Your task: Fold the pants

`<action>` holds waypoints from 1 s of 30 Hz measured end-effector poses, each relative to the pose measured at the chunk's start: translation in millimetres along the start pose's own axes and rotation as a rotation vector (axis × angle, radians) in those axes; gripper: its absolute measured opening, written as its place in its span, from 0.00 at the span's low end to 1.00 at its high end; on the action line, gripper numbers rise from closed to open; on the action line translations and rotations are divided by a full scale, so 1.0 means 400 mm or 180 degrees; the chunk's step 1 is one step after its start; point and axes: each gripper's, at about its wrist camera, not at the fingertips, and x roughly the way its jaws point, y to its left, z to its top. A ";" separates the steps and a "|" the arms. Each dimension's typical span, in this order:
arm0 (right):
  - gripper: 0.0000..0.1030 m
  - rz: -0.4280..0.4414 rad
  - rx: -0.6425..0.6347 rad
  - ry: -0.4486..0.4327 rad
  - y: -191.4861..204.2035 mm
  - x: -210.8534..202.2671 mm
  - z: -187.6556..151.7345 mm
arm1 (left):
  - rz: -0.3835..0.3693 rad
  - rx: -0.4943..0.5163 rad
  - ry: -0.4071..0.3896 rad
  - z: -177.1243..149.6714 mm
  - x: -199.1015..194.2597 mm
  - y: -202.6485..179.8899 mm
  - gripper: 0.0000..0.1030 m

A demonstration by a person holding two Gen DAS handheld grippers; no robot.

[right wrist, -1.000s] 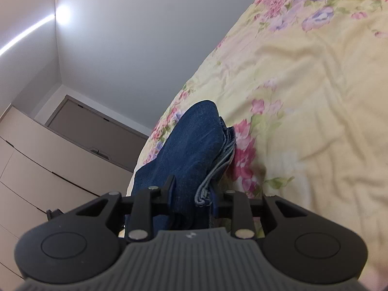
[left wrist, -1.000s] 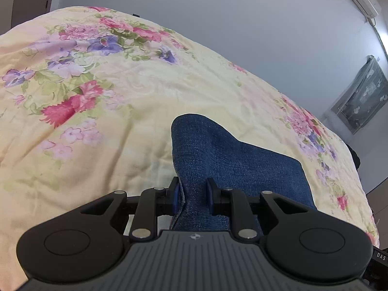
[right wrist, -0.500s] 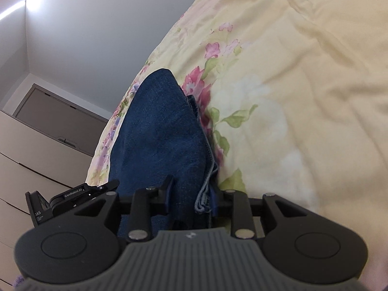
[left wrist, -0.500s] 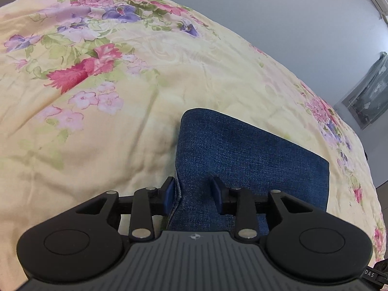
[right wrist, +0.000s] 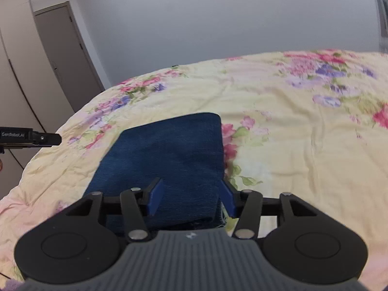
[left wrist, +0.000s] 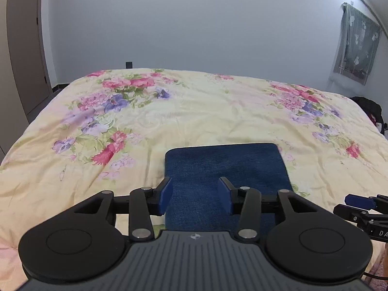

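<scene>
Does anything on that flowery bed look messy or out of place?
Nothing stands out. The jeans lie in a tidy folded rectangle on the floral quilt, which is only softly wrinkled.

pants (left wrist: pixel 225 167): dark blue denim
quilt (left wrist: pixel 194 111): pale yellow, pink and purple flowers, green leaves
pads (left wrist: pixel 166 195): blue
wall (left wrist: pixel 194 24): plain grey-white
door (right wrist: pixel 65 48): grey-brown

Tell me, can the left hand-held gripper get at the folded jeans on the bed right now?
Probably yes: the left hand-held gripper sits just above the near edge of the folded jeans, jaws opening, nothing between or in the way.
</scene>
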 end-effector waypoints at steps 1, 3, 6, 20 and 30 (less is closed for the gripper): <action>0.54 0.0006 -0.0086 -0.0056 0.021 -0.032 0.002 | -0.0041 -0.0008 -0.0040 -0.011 -0.027 -0.013 0.66; 0.57 -0.0007 -0.0240 -0.0140 0.053 -0.089 -0.001 | -0.0041 0.0017 -0.0108 -0.036 -0.072 -0.036 0.69; 0.60 -0.0084 -0.0458 -0.0283 0.093 -0.184 -0.023 | 0.0176 0.0064 -0.0254 -0.084 -0.142 -0.070 0.75; 0.71 -0.0204 -0.0692 -0.0338 0.171 -0.305 -0.159 | 0.0669 -0.0180 -0.0360 -0.260 -0.261 -0.169 0.85; 0.71 -0.0235 -0.0633 -0.0136 0.171 -0.267 -0.194 | 0.0708 -0.0168 -0.0088 -0.317 -0.223 -0.199 0.86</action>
